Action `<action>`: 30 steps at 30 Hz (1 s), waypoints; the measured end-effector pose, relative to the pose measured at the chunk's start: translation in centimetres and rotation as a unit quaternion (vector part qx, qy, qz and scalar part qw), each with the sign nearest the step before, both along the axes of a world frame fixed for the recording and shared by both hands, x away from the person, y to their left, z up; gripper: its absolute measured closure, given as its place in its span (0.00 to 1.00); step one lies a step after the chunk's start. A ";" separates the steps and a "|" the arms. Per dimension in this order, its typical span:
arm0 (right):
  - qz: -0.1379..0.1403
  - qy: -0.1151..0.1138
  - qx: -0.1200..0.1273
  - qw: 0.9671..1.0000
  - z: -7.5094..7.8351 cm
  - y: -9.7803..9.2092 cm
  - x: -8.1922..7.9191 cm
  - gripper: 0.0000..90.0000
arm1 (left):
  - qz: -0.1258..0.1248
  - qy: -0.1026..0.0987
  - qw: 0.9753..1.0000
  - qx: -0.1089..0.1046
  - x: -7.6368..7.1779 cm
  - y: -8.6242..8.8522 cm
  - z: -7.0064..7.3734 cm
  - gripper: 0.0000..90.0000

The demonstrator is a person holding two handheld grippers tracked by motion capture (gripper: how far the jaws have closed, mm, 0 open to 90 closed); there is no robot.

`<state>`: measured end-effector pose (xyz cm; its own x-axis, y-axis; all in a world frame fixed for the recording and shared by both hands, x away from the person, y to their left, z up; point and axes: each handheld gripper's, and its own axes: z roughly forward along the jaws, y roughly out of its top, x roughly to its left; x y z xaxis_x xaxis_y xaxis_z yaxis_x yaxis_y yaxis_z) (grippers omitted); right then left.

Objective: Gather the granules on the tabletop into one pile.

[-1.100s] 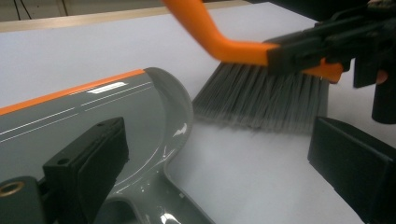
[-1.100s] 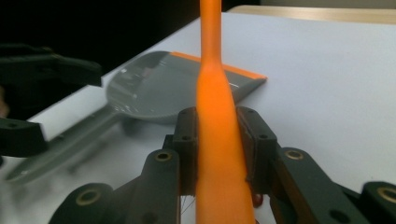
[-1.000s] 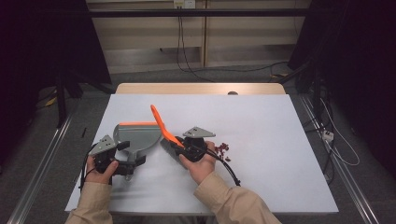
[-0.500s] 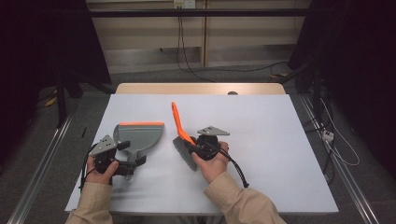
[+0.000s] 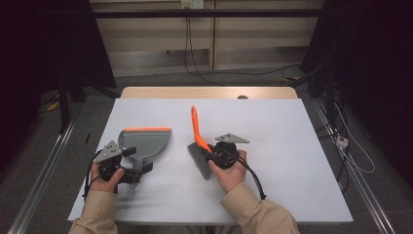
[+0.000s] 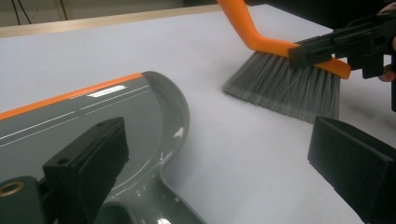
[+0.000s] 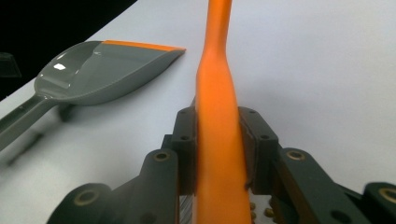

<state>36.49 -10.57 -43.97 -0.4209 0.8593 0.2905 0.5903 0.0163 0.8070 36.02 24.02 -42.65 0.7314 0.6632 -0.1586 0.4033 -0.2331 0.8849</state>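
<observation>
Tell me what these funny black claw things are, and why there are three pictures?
Those claws are grippers: hand-held tools with two black jaws, and a person holds one in each hand. One picture comes from a camera above the white table. The other two come from small cameras riding on the grippers, so you look along the jaws.

On the table lies a grey dustpan with an orange edge. The left gripper is at its handle, with its jaws standing wide apart in its own view, so it isn't squeezing anything there. The right gripper is shut on a hand brush, pinching its orange handle, with the grey bristles touching the table beside the dustpan.
</observation>
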 end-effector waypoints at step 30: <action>-0.029 0.017 -0.005 0.999 0.2 -4.2 -0.3 0.78 | -0.001 -0.001 1.000 0.006 0.1 -0.1 -0.1 0.05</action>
